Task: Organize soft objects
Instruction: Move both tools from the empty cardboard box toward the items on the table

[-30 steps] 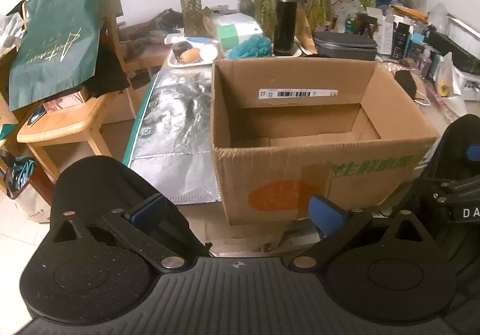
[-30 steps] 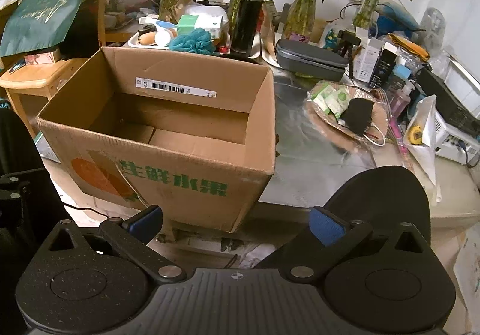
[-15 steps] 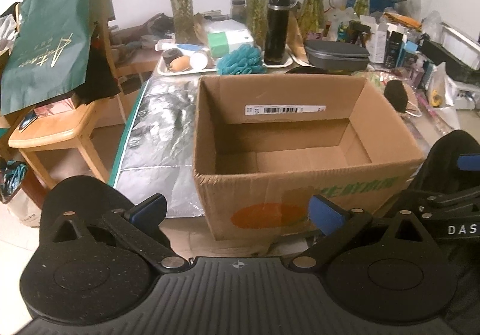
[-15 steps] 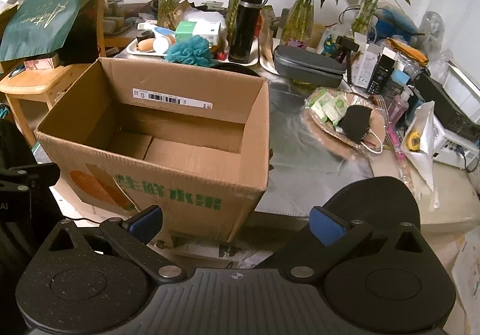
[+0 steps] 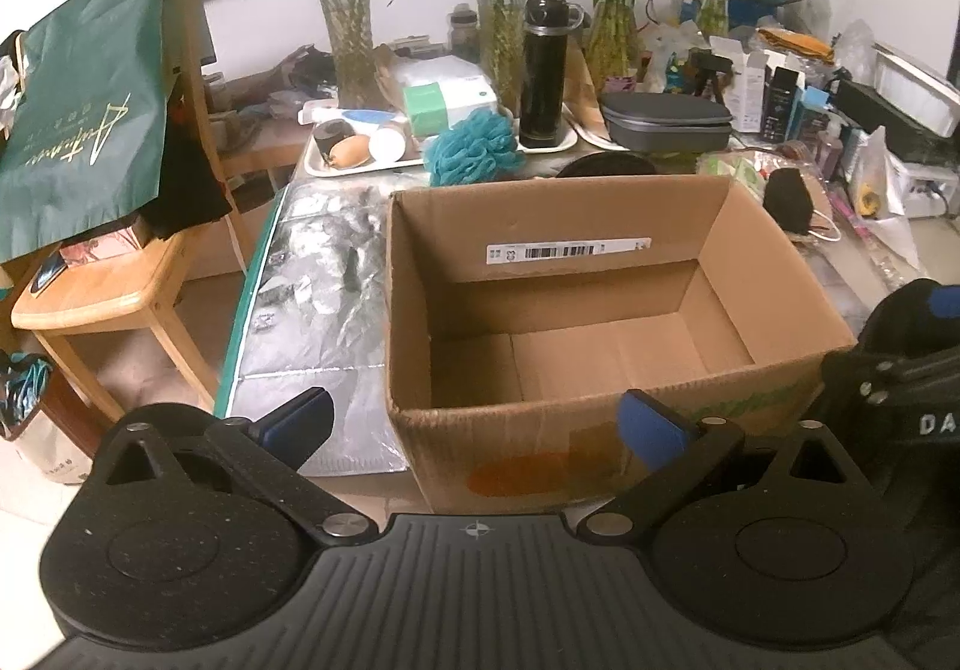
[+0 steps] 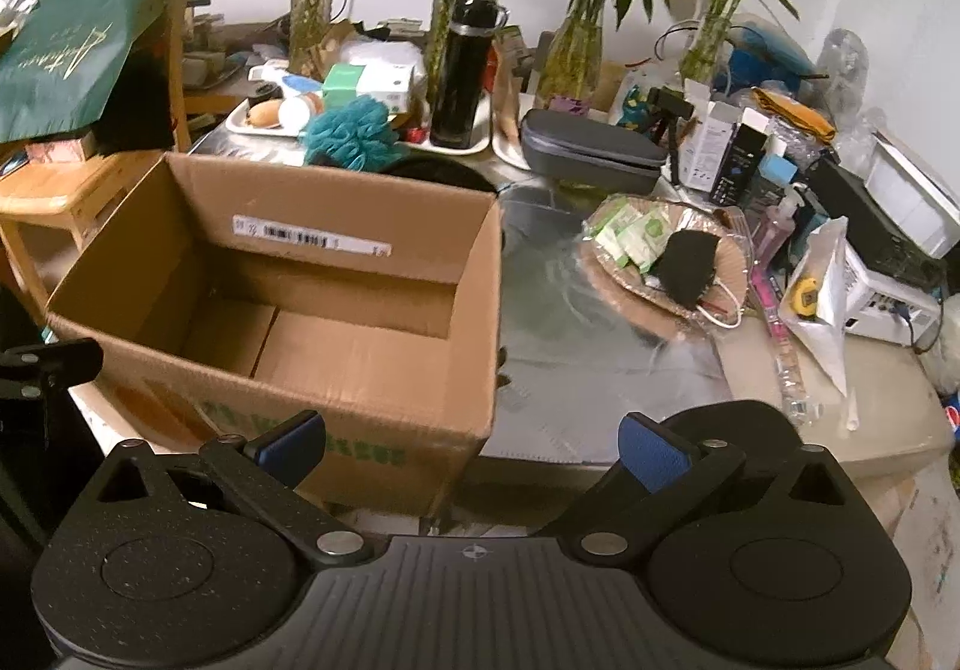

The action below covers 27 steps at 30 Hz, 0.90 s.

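From the left wrist, the left gripper (image 5: 474, 421) stood spread and empty before the corrugated cardboard box (image 5: 600, 430); a frilly teal mesh pouf (image 5: 474, 148) lay beyond its far wall.

From the right wrist, the right gripper (image 6: 471, 445) was likewise spread, the pouf (image 6: 351, 133) beside a smooth black flask (image 6: 459, 82).

Ahead of the left claw (image 5: 474, 424) sits the box (image 5: 570, 262) on the surface (image 5: 318, 274); the sponge (image 5: 474, 148) lies behind it, the mask (image 6: 684, 262) ahead-right of the right claw (image 6: 471, 445).
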Each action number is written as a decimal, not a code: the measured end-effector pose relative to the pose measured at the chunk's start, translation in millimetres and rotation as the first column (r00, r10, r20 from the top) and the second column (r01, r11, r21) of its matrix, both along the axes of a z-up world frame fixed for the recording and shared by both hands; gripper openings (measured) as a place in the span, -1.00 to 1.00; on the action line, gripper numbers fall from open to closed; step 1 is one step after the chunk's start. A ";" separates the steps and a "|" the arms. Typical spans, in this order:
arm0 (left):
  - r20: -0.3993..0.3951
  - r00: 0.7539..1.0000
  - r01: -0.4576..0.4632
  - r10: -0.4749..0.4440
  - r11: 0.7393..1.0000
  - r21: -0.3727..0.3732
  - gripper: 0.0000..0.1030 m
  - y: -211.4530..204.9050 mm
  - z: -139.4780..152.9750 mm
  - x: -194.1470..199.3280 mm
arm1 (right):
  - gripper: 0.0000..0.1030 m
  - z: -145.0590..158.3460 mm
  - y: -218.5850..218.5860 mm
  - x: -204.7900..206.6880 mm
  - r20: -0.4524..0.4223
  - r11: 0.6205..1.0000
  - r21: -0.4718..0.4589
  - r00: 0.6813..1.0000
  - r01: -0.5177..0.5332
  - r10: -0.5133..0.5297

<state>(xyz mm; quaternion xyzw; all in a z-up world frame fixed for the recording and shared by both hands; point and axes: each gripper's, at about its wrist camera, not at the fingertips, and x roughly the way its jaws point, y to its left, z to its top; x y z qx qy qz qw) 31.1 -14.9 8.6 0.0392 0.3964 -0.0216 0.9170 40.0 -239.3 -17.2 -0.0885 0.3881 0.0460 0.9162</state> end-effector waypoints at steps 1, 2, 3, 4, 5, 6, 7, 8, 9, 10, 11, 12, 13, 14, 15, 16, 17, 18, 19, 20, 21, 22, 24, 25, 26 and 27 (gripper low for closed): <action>0.001 1.000 0.002 -0.002 1.000 0.001 1.00 0.4 0.6 1.6 | 1.00 1.0 -2.1 0.5 0.003 1.000 0.002 1.000 0.003 -0.003; 0.002 1.000 0.004 -0.004 1.000 0.002 1.00 0.9 1.0 2.5 | 1.00 2.5 -3.6 1.8 0.006 1.000 0.004 1.000 0.007 -0.007; 0.001 1.000 0.005 -0.005 1.000 0.002 1.00 1.9 0.9 3.6 | 1.00 4.1 -5.0 3.0 0.009 1.000 0.007 1.000 0.010 -0.010; 0.001 1.000 0.004 -0.004 1.000 0.001 1.00 2.8 1.2 5.4 | 1.00 5.7 -6.2 4.2 0.013 1.000 0.009 1.000 0.013 -0.013; 0.003 1.000 0.002 -0.002 1.000 -0.002 1.00 2.5 1.1 5.1 | 1.00 7.2 -7.3 5.3 0.018 1.000 0.009 1.000 0.015 -0.015; 0.003 1.000 0.002 -0.002 1.000 -0.005 1.00 2.7 1.0 5.9 | 1.00 8.1 -8.1 6.2 0.022 1.000 0.009 1.000 0.017 -0.017; 0.003 1.000 0.002 -0.002 1.000 -0.007 1.00 3.3 1.2 7.4 | 1.00 9.0 -8.6 7.0 0.025 1.000 0.008 0.999 0.020 -0.020; 0.004 1.000 0.001 -0.001 1.000 -0.007 1.00 4.1 1.6 8.6 | 1.00 10.0 -9.4 8.7 0.029 1.000 0.008 0.999 0.021 -0.021; 0.006 1.000 0.000 0.000 1.000 -0.007 1.00 4.8 1.8 9.5 | 1.00 11.0 -9.7 10.5 0.031 1.000 0.007 0.999 0.022 -0.022; 0.009 1.000 0.000 0.000 1.000 -0.007 1.00 5.0 2.3 10.8 | 1.00 11.7 -9.7 12.1 0.033 1.000 0.007 0.999 0.023 -0.023; 0.011 1.000 0.001 -0.001 1.000 -0.006 1.00 6.2 2.6 12.0 | 1.00 12.4 -9.9 13.8 0.036 1.000 0.006 0.999 0.023 -0.023; 0.014 1.000 0.001 -0.001 1.000 -0.007 1.00 6.7 3.1 13.2 | 1.00 12.9 -9.6 15.7 0.038 1.000 0.005 0.999 0.022 -0.022; 0.017 1.000 0.001 -0.001 1.000 -0.010 1.00 7.4 3.5 14.5 | 1.00 13.2 -9.7 17.1 0.040 1.000 0.003 0.999 0.021 -0.021; 0.018 1.000 0.001 -0.001 1.000 -0.012 1.00 7.9 4.1 15.8 | 1.00 13.3 -8.9 18.8 0.042 1.000 0.000 0.999 0.019 -0.019; 0.019 1.000 0.001 0.000 1.000 -0.012 1.00 9.0 4.5 17.7 | 1.00 13.5 -8.3 20.9 0.044 1.000 -0.001 0.999 0.018 -0.018; 0.020 1.000 0.000 0.000 1.000 -0.013 1.00 9.9 4.8 19.6 | 1.00 13.7 -8.0 23.1 0.045 1.000 -0.001 0.999 0.017 -0.017; 0.022 1.000 0.001 -0.001 1.000 -0.011 1.00 10.7 4.9 21.6 | 1.00 13.2 -7.4 25.6 0.044 1.000 -0.002 0.999 0.017 -0.017; 0.023 1.000 0.000 0.000 1.000 -0.008 1.00 11.5 4.8 23.6 | 1.00 12.8 -6.8 28.3 0.042 1.000 -0.002 0.999 0.016 -0.016; 0.023 1.000 -0.002 0.002 1.000 -0.006 1.00 12.1 4.7 25.2 | 1.00 12.3 -6.0 30.4 0.041 1.000 -0.002 0.999 0.016 -0.016; 0.023 1.000 -0.004 0.004 1.000 -0.004 1.00 12.8 4.8 27.3 | 1.00 11.6 -5.6 32.5 0.038 1.000 -0.002 0.999 0.015 -0.015; 0.022 1.000 -0.006 0.006 1.000 -0.003 1.00 13.6 4.8 29.5 | 1.00 10.7 -4.8 34.6 0.034 1.000 -0.003 0.999 0.014 -0.014; 0.020 1.000 -0.011 0.011 1.000 -0.002 1.00 14.5 4.8 32.4 | 1.00 10.2 -4.4 36.9 0.032 1.000 -0.003 0.999 0.013 -0.013; 0.016 1.000 -0.024 0.024 1.000 0.001 1.00 15.7 5.2 37.6 | 1.00 9.2 -4.1 41.2 0.028 1.000 -0.003 1.000 0.012 -0.012; 0.016 0.999 -0.031 0.031 1.000 0.002 1.00 16.0 6.0 40.5 | 1.00 8.3 -4.3 42.8 0.026 1.000 -0.004 1.000 0.013 -0.013; 0.018 0.999 -0.036 0.036 0.999 0.004 1.00 16.2 6.6 42.7 | 1.00 7.9 -5.0 45.3 0.024 1.000 -0.005 1.000 0.017 -0.017; 0.022 0.999 -0.040 0.040 0.999 0.007 1.00 16.2 7.4 45.7 | 1.00 7.8 -5.6 48.0 0.024 1.000 -0.004 0.999 0.023 -0.023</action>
